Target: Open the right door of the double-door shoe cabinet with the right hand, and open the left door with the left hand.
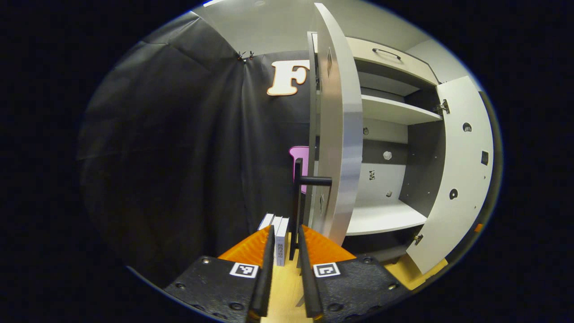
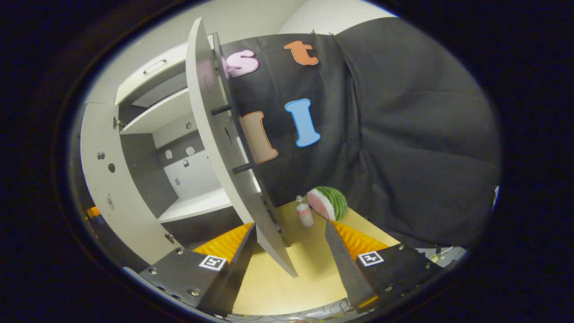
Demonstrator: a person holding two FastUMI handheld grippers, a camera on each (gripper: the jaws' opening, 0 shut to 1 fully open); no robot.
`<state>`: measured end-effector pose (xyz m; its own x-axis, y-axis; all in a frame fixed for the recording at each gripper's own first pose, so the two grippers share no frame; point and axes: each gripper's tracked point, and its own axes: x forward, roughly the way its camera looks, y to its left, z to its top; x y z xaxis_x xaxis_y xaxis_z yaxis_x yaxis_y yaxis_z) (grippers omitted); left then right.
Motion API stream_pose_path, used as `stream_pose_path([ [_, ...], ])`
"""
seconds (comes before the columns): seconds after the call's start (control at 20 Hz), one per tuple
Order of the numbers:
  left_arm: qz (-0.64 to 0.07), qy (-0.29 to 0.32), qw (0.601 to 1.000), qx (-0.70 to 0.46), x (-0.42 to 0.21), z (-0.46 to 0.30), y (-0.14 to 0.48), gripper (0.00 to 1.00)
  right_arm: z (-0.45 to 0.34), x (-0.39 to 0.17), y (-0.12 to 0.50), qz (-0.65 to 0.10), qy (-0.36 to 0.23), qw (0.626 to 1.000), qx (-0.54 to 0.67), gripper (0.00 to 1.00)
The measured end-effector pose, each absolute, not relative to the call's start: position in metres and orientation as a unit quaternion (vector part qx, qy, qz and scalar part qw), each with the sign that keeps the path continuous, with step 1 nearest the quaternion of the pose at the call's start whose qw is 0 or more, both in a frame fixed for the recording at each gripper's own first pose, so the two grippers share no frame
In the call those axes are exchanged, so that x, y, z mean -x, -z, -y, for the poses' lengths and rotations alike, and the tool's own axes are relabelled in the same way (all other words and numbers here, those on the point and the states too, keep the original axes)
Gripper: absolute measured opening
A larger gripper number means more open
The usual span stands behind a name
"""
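The shoe cabinet [image 1: 385, 112] stands with both doors swung out. In the left gripper view its left door [image 1: 338, 134] is edge-on in front of me. Its black bar handle [image 1: 297, 197] hangs down between my left gripper's [image 1: 285, 229] fingers, which stand a narrow gap apart, wider than the bar. The right door [image 1: 462, 170] is open at the far side. In the right gripper view the right door [image 2: 215, 134] runs edge-on between the spread fingers of my right gripper [image 2: 290, 225], which is open and holds nothing. The left door [image 2: 112, 179] is open at the left.
Bare white shelves [image 1: 381, 217] show inside, with a drawer [image 1: 385, 53] above. On the wooden table [image 2: 287, 278] a watermelon half [image 2: 329, 202] and a small pink cup [image 2: 306, 214] sit by the right door. White boxes [image 1: 278, 233] stand left of the left door.
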<state>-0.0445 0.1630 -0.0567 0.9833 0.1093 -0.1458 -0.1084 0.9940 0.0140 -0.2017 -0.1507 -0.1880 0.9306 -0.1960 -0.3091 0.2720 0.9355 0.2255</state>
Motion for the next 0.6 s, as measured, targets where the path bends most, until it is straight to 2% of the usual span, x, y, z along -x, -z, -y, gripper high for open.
stream_pose_path([
  [0.2, -0.08, -0.068, 0.994, -0.022, 0.061, -0.163, 0.053, 0.7, 0.148, 0.203, 0.148, -0.106, 0.136, 0.98, -0.095, 0.91],
  [0.25, -0.072, -0.067, 0.995, -0.028, 0.063, -0.16, 0.048, 0.71, 0.144, 0.205, 0.137, -0.098, 0.135, 0.982, -0.082, 0.91],
  [0.3, -0.068, -0.067, 0.995, -0.035, 0.068, -0.157, 0.041, 0.77, 0.138, 0.207, 0.126, -0.093, 0.133, 0.984, -0.071, 0.91],
  [0.35, -0.065, -0.068, 0.995, -0.041, 0.073, -0.155, 0.035, 0.71, 0.131, 0.209, 0.115, -0.086, 0.128, 0.986, -0.062, 0.91],
  [0.5, -0.044, -0.059, 0.996, -0.041, 0.09, -0.131, 0.004, 0.77, 0.106, 0.212, 0.073, -0.056, 0.119, 0.99, -0.039, 0.91],
  [0.6, -0.025, -0.035, 0.999, -0.02, 0.097, -0.102, -0.016, 0.78, 0.078, 0.209, 0.048, -0.037, 0.098, 0.994, -0.041, 0.91],
])
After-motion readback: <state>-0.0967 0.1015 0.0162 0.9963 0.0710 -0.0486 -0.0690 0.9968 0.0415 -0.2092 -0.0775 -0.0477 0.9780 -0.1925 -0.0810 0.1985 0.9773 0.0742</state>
